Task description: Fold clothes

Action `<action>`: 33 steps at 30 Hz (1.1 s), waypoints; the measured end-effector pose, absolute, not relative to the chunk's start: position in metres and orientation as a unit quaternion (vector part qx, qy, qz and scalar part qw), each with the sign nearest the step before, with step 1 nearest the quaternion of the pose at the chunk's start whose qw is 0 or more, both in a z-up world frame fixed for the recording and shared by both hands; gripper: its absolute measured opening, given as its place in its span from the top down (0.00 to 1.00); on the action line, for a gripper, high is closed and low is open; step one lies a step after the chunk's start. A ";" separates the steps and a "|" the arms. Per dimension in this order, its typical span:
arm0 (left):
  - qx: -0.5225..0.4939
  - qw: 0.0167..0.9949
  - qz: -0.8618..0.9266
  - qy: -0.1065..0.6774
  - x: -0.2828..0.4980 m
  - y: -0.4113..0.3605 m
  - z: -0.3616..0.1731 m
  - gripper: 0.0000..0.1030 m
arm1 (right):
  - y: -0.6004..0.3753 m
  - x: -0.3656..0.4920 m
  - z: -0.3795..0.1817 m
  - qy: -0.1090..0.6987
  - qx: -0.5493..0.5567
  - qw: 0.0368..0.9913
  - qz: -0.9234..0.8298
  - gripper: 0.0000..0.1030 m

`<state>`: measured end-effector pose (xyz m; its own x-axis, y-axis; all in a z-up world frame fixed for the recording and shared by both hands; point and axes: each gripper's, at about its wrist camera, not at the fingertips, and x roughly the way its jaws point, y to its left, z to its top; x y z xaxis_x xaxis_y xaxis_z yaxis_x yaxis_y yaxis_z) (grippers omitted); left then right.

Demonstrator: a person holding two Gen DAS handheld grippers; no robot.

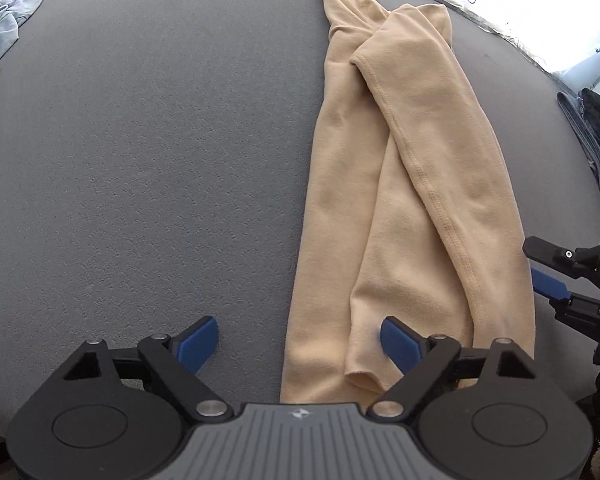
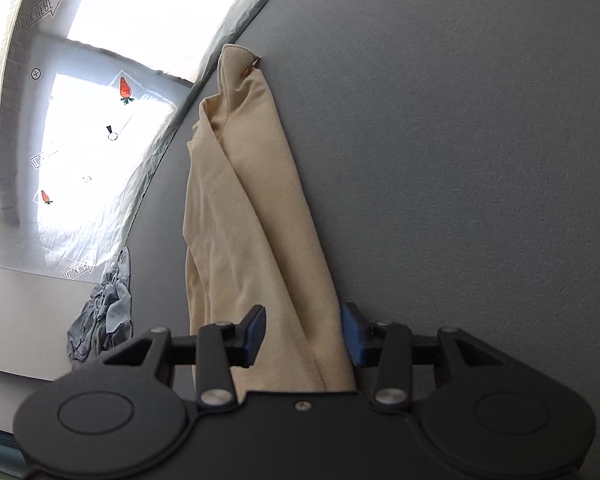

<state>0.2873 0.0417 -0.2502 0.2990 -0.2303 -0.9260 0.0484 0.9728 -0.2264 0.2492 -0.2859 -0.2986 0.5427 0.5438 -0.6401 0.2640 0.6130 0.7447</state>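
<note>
A beige long-sleeved garment (image 1: 412, 184) lies in a long narrow strip on the grey table (image 1: 140, 160), its sleeve folded over the body. My left gripper (image 1: 300, 344) is open at the near end, with the garment's left edge between its blue pads. My right gripper (image 1: 540, 276) shows at the far right edge of the left wrist view. In the right wrist view my right gripper (image 2: 304, 332) is open, and the near end of the garment (image 2: 252, 220) lies between its fingers.
A crumpled grey garment (image 1: 0, 28) lies at the far left. Dark denim clothes (image 1: 596, 148) lie at the right edge. In the right wrist view, grey clothes (image 2: 104, 312) lie by the table (image 2: 460, 160) edge beside a light board (image 2: 28, 320); a plastic-covered floor lies beyond.
</note>
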 end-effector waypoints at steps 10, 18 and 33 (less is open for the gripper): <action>-0.116 0.785 -0.164 0.586 0.269 0.045 -0.250 0.40 | -0.288 0.220 -0.317 0.475 0.492 0.718 0.131 0.58; -0.136 0.779 -0.167 0.590 0.274 0.043 -0.251 0.42 | -0.270 0.220 -0.310 0.508 0.430 0.729 0.161 0.77; -0.283 0.794 -0.169 0.510 0.299 0.075 -0.183 0.89 | -0.280 0.242 -0.252 0.393 0.506 0.734 0.223 0.89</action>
